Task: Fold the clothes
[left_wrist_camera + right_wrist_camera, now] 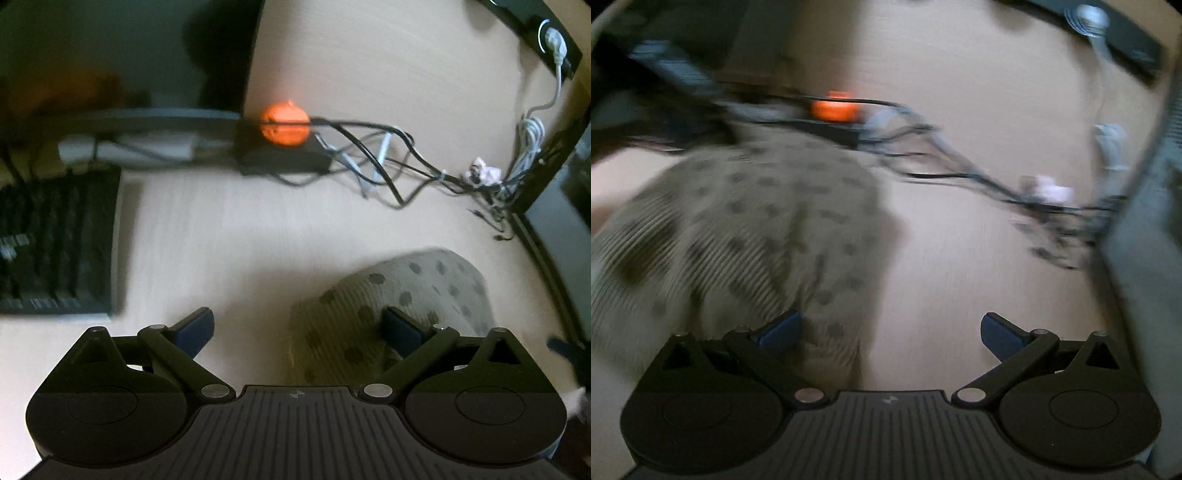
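A beige ribbed garment with dark dots [402,295] lies bunched on the pale wooden desk [229,236], low and right in the left wrist view. My left gripper [299,326] is open above it; its right finger overlaps the cloth and its left finger is over bare desk. In the blurred right wrist view the same garment [746,229] fills the left half. My right gripper [892,330] is open, its left finger over the cloth's near edge and its right finger over the desk. Nothing is gripped.
A black keyboard [55,240] lies at the left. An orange ball [284,123] sits on a black box [284,157] at the back, with tangled cables [406,173] running right. A dark panel [561,206] borders the right side.
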### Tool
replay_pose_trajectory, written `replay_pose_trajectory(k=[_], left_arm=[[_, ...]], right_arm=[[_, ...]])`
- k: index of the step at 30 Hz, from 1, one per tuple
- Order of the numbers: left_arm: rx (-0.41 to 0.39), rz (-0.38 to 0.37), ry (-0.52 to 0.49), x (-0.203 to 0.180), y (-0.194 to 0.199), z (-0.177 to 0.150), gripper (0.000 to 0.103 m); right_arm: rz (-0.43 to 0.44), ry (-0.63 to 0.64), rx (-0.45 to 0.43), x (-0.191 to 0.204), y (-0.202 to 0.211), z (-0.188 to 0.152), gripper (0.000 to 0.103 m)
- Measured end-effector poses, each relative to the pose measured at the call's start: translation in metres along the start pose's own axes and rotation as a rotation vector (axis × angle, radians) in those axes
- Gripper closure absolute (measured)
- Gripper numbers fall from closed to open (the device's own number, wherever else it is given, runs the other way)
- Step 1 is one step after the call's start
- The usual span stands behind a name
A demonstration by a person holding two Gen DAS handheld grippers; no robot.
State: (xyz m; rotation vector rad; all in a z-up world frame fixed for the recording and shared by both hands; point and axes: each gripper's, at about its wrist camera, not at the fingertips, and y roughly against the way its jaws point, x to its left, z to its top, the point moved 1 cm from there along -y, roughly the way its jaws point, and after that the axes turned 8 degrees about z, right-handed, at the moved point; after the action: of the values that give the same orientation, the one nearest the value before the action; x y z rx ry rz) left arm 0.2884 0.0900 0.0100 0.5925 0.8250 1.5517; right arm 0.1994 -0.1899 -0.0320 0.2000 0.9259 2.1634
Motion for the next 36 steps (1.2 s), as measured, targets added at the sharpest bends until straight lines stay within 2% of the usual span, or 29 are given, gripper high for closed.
replay_pose_trajectory(k=[2,5,8,10,14,20,23,25,28,32,36], left_arm=[[-0.016,0.021,-0.009,0.003,0.006,0.003,0.004],[-0.037,0.001,-0.022,0.006,0.029,-0.005,0.003],[-0.046,-0.026,-0.017,0.012,0.054,-0.024,0.003],[-0.042,-0.035,0.009,0.017,0.068,-0.038,0.003],[-0.019,-0.039,0.052,0.026,0.081,-0.065,0.003],[-0.002,-0.057,0.053,0.023,0.076,-0.072,0.003],[0.007,-0.065,0.053,0.021,0.074,-0.076,0.003],[0.013,-0.071,0.054,0.02,0.072,-0.078,0.003],[0.019,-0.08,0.05,0.016,0.07,-0.08,0.003],[0.025,-0.092,0.034,0.008,0.066,-0.079,0.003],[0.035,-0.098,0.002,0.001,0.067,-0.082,0.003]], right_arm=[[0.002,0.069,-0.018,0.012,0.01,0.002,0.0],[-0.091,0.11,-0.092,0.018,0.028,0.008,0.0],[-0.027,0.14,-0.14,0.034,0.044,0.01,0.0],[0.032,0.197,-0.139,0.054,0.045,0.006,0.0],[-0.058,0.374,-0.124,0.094,0.028,-0.011,0.0],[-0.081,0.449,-0.093,0.106,0.024,-0.014,0.0],[-0.012,0.463,-0.08,0.103,0.038,-0.016,0.0],[-0.01,0.468,-0.065,0.105,0.04,-0.019,0.0],[-0.136,0.495,-0.067,0.109,0.027,-0.021,0.0],[-0.25,0.445,-0.112,0.11,0.021,-0.011,0.0],[-0.491,0.365,-0.216,0.085,0.05,-0.014,0.0]])
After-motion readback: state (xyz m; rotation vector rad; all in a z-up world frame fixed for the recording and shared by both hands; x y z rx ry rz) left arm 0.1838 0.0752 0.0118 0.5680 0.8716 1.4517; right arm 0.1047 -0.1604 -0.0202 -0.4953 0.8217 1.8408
